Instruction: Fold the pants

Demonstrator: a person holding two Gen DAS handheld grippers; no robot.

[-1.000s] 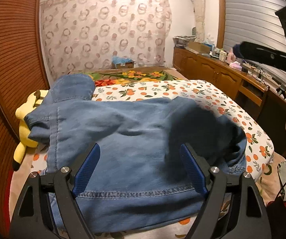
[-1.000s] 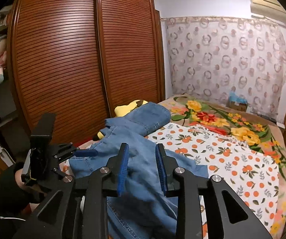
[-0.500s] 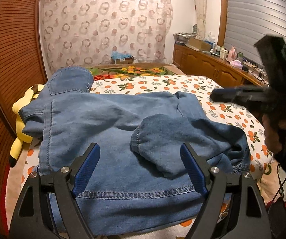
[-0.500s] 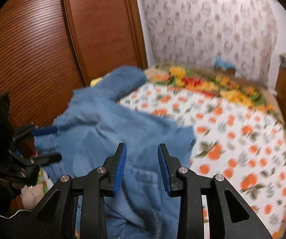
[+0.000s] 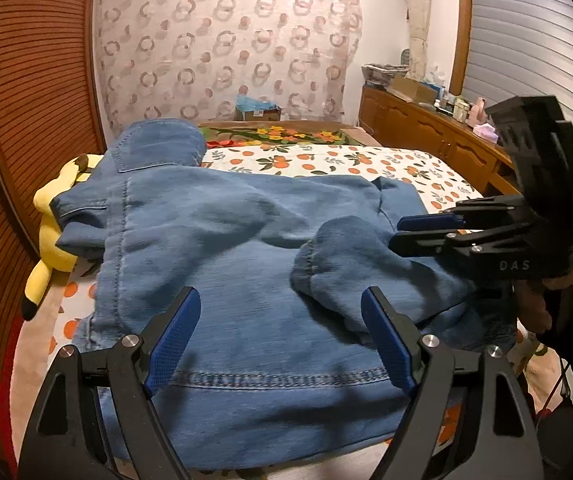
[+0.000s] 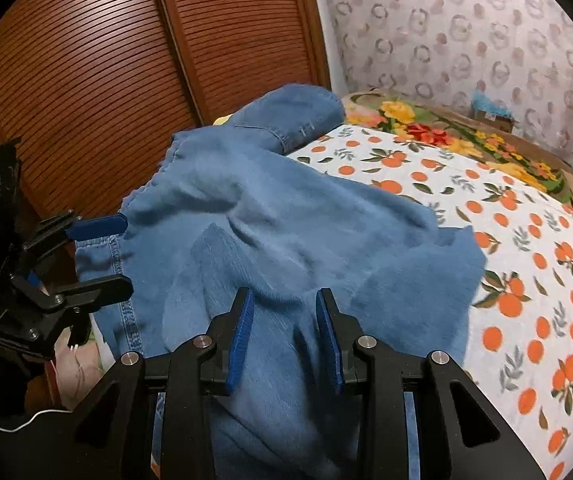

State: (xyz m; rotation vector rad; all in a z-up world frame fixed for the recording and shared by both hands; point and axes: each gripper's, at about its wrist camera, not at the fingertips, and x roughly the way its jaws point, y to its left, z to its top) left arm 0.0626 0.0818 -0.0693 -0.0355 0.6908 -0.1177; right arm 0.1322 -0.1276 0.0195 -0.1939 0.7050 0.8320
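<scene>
My right claw (image 6: pixel 284 336) has swung down over the jeans (image 5: pixel 246 264) heaped on the bed (image 6: pixel 526 240), part-open and empty; my left claw (image 5: pixel 282 340) gapes wide, empty; next, pinching that loose leg.

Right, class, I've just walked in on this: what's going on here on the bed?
A person is folding blue denim pants spread on the orange-print bedsheet. Both hand-held grippers hover over the fabric with nothing gripped: the left gripper open wide near the hem, the right gripper narrower, above a rumpled fold. A yellow plush toy lies beside the pants.
</scene>
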